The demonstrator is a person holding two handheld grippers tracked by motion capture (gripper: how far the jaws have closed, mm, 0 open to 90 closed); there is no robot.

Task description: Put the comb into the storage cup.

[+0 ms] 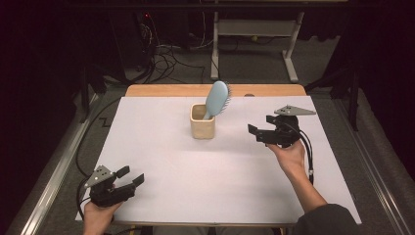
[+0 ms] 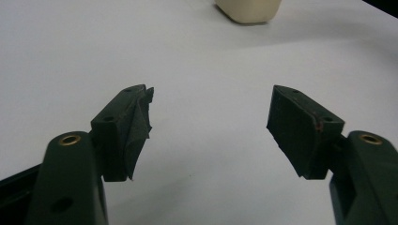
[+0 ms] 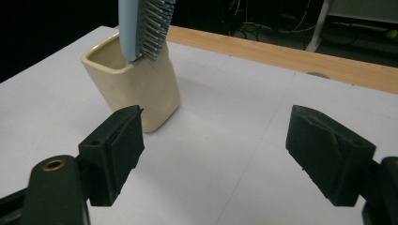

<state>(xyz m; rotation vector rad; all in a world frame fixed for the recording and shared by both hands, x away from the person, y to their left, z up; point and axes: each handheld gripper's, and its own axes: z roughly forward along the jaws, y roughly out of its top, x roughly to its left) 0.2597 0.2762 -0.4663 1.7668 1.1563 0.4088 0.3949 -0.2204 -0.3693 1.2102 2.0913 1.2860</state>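
Right gripper [image 1: 258, 133], center-right of the high view, jaws wide, holding nothing; left gripper [image 1: 131, 177], lower left, likewise. Hairbrush [image 1: 217, 99] stands in the cream cup [image 1: 202, 126], center. We judge a sideways knock could tip the cup — right gripper view shows bristles [image 3: 152, 28] up close.

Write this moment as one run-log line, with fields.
left tool: open, holds nothing | right tool: open, holds nothing | light blue plastic hairbrush: stands in cream square ceramic cup
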